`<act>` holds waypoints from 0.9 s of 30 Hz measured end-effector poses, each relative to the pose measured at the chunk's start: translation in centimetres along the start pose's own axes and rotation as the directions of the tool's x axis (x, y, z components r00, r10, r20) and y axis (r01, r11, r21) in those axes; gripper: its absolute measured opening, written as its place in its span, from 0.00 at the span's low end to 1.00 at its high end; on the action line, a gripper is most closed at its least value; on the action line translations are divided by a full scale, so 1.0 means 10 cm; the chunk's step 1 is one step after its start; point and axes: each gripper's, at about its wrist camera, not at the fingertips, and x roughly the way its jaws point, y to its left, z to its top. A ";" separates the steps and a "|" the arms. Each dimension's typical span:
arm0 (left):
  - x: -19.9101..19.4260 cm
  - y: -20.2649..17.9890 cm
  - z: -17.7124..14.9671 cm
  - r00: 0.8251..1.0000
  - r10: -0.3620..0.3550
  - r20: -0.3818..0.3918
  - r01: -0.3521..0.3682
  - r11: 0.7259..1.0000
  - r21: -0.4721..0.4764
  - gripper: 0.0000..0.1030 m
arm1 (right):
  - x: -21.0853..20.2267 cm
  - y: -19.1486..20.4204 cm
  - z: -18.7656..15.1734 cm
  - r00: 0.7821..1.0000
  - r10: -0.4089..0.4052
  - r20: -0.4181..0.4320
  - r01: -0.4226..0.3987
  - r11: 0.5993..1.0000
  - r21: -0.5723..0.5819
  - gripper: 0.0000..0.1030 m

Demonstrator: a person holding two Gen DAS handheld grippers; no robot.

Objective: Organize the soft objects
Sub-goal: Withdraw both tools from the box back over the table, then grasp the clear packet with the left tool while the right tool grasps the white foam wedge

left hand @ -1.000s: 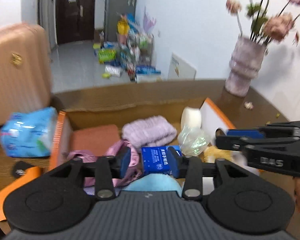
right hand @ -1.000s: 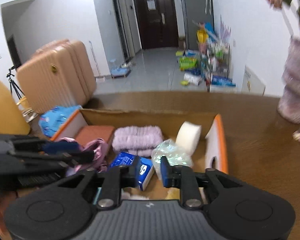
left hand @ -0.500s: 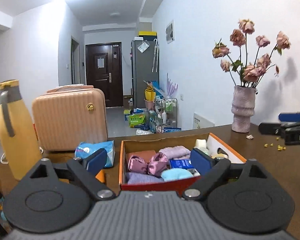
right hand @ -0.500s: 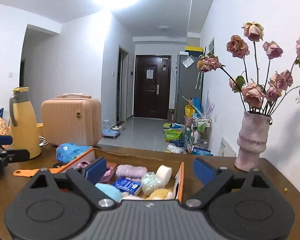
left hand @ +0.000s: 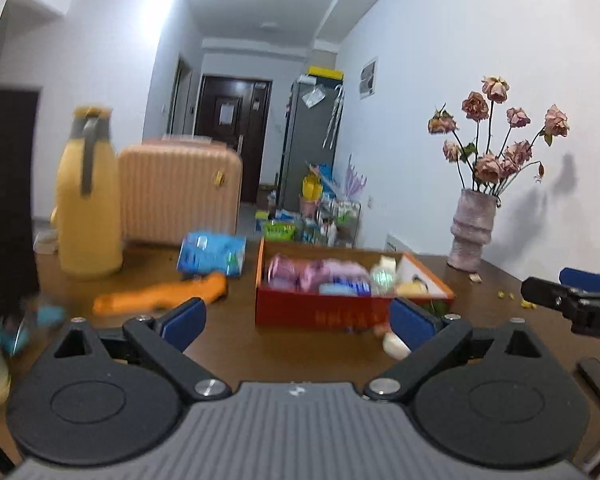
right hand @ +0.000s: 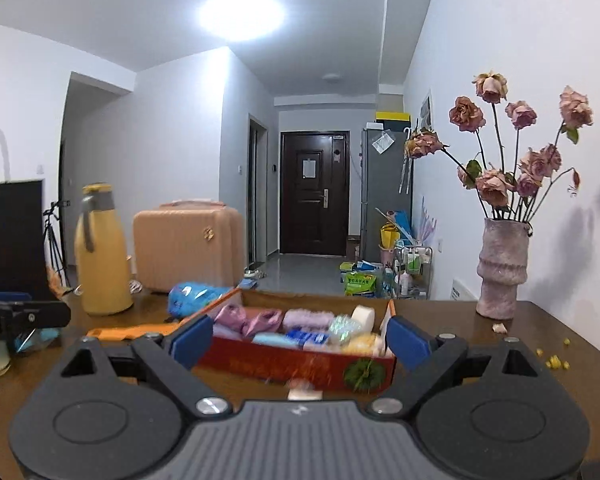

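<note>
A red and orange box (left hand: 324, 314) (right hand: 300, 362) stands on the brown table and holds several soft things: pink cloths (right hand: 246, 320), a lilac towel (right hand: 308, 319), a blue tissue pack (right hand: 306, 337), a white roll (right hand: 363, 314). My left gripper (left hand: 298, 320) is open and empty, held back from the box's front. My right gripper (right hand: 300, 342) is open and empty, also back from the box. A blue soft pack (left hand: 212, 255) lies left of the box, outside it.
A yellow thermos (left hand: 88, 196), a peach suitcase (left hand: 180, 190) and an orange lid (left hand: 160, 294) are at the left. A vase of dried roses (right hand: 500, 268) stands at the right. A small pale object (left hand: 396, 346) lies in front of the box. Crumbs (right hand: 556, 360) dot the table.
Both grippers have pulled back and up from inside the box and opened wide. The left gripper let go of the blue tissue pack, which stays in the box.
</note>
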 end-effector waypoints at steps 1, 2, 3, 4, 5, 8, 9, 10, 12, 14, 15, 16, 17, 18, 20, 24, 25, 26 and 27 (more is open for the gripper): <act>-0.09 0.02 -0.09 1.000 -0.001 -0.007 0.001 1.000 -0.005 0.99 | -0.11 0.04 -0.08 1.000 0.007 -0.007 -0.007 1.000 -0.001 0.91; -0.19 0.03 -0.19 1.000 0.001 -0.017 -0.001 1.000 -0.011 0.99 | -0.22 0.08 -0.17 1.000 0.018 -0.020 -0.018 1.000 0.002 0.91; -0.27 0.04 -0.27 0.999 0.005 -0.032 -0.005 1.000 -0.009 0.99 | -0.33 0.12 -0.25 0.999 0.027 -0.037 -0.026 1.000 0.013 0.91; -0.36 0.05 -0.35 0.999 0.004 -0.047 -0.004 1.000 0.001 0.99 | -0.42 0.14 -0.34 0.998 0.034 -0.058 -0.032 0.999 0.030 0.91; -0.45 0.05 -0.43 0.998 0.003 -0.057 -0.002 1.000 0.013 0.99 | -0.52 0.17 -0.43 0.996 0.043 -0.083 -0.040 0.998 0.046 0.91; -0.68 0.08 -0.58 0.999 -0.019 -0.047 0.020 1.000 0.021 1.00 | -0.83 0.25 -0.65 0.991 0.059 -0.118 -0.046 0.993 0.104 0.91; -0.71 0.10 -0.60 0.998 -0.026 -0.051 0.028 0.999 0.020 1.00 | -0.90 0.26 -0.70 0.990 0.066 -0.123 -0.051 0.991 0.123 0.91; -0.71 0.10 -0.59 0.998 -0.027 -0.051 0.028 0.999 0.020 1.00 | -0.95 0.26 -0.73 0.990 0.066 -0.126 -0.048 0.989 0.142 0.91; -0.70 0.09 -0.60 0.999 -0.014 -0.050 0.015 1.000 0.025 1.00 | -0.99 0.28 -0.76 0.990 0.066 -0.125 -0.048 0.988 0.145 0.91; -0.70 0.08 -0.59 0.999 -0.014 -0.048 0.014 1.000 0.015 1.00 | -0.99 0.30 -0.76 0.993 0.045 -0.113 -0.030 0.991 0.128 0.91; -0.71 0.08 -0.60 0.999 -0.023 -0.047 0.023 1.000 0.012 1.00 | -0.98 0.30 -0.77 0.994 0.036 -0.107 -0.023 0.992 0.124 0.91; -0.69 0.07 -0.59 0.998 -0.026 -0.050 0.027 1.000 0.013 1.00 | -0.95 0.28 -0.76 0.994 0.033 -0.107 -0.019 0.992 0.127 0.91; -0.68 0.06 -0.61 0.998 -0.024 -0.058 0.025 0.999 0.020 1.00 | -0.91 0.26 -0.77 0.993 0.033 -0.113 -0.017 0.991 0.134 0.91; -0.61 0.04 -0.58 0.997 -0.020 -0.069 0.021 0.999 0.026 1.00 | -0.87 0.24 -0.78 0.992 0.030 -0.123 -0.012 0.990 0.141 0.91; -0.53 0.02 -0.60 0.996 -0.019 -0.088 0.022 0.999 0.035 1.00 | -0.78 0.17 -0.78 0.991 0.018 -0.134 0.003 0.988 0.151 0.91; -0.15 -0.07 -0.58 0.988 -0.066 -0.142 0.072 0.997 0.034 1.00 | -0.60 0.02 -0.82 0.985 0.006 -0.170 0.022 0.986 0.164 0.90; -0.02 -0.09 -0.58 0.984 -0.084 -0.160 0.089 0.996 0.027 1.00 | -0.53 -0.02 -0.83 0.983 -0.003 -0.181 0.033 0.985 0.166 0.90; 0.15 -0.12 -0.58 0.977 -0.088 -0.195 0.093 0.996 0.014 1.00 | -0.48 -0.06 -0.84 0.982 -0.008 -0.189 0.041 0.984 0.171 0.90; 0.30 -0.14 -0.57 0.971 -0.092 -0.219 0.095 0.995 0.005 1.00 | -0.42 -0.10 -0.84 0.980 -0.012 -0.198 0.047 0.983 0.176 0.90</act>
